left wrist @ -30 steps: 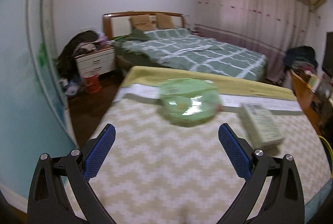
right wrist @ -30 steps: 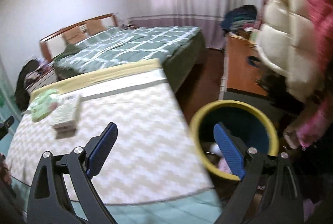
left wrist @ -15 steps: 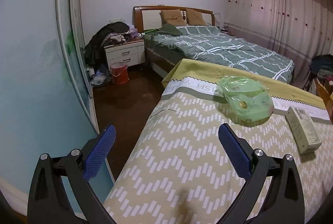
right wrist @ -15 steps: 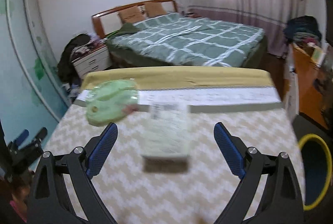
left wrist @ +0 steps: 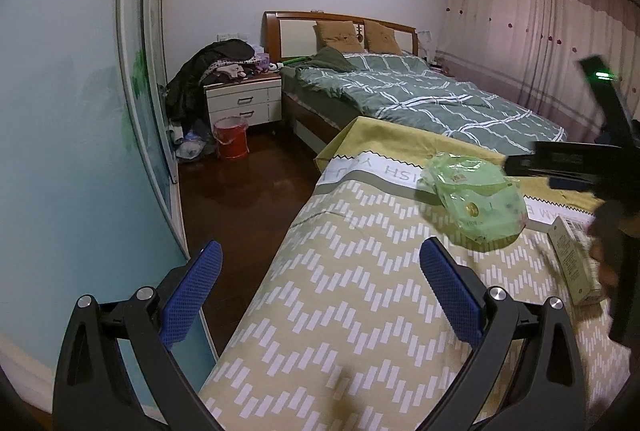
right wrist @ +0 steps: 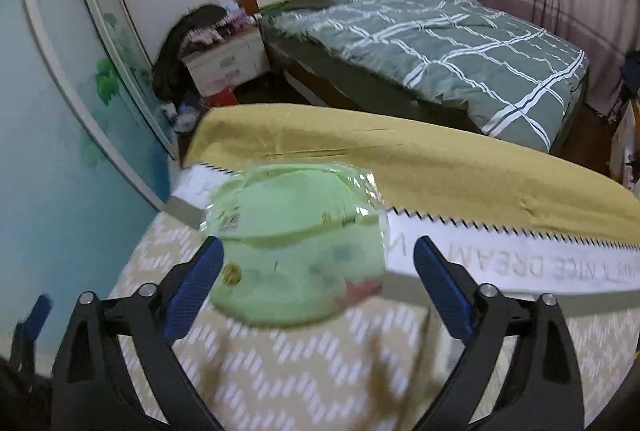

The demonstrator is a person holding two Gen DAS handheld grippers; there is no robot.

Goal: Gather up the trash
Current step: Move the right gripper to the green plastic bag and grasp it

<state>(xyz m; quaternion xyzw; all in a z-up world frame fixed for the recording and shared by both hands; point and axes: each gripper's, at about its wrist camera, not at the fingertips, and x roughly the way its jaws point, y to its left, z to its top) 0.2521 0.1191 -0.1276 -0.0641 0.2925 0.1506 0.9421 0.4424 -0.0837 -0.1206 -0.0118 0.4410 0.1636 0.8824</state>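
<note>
Between your right gripper's point(right wrist: 316, 281) wide-spread, empty jaws, green packet point(right wrist: 296, 247) lying on patterned bedspread point(right wrist: 320, 371); left gripper point(left wrist: 320, 287) likewise gaping, holding nothing.

Crumpled green wrapper point(right wrist: 296, 243) on bedspread point(right wrist: 320, 371)

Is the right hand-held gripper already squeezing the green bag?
No, the right hand-held gripper is wide open, and the green bag lies on the bed cover between its blue fingers, not pinched.
</note>
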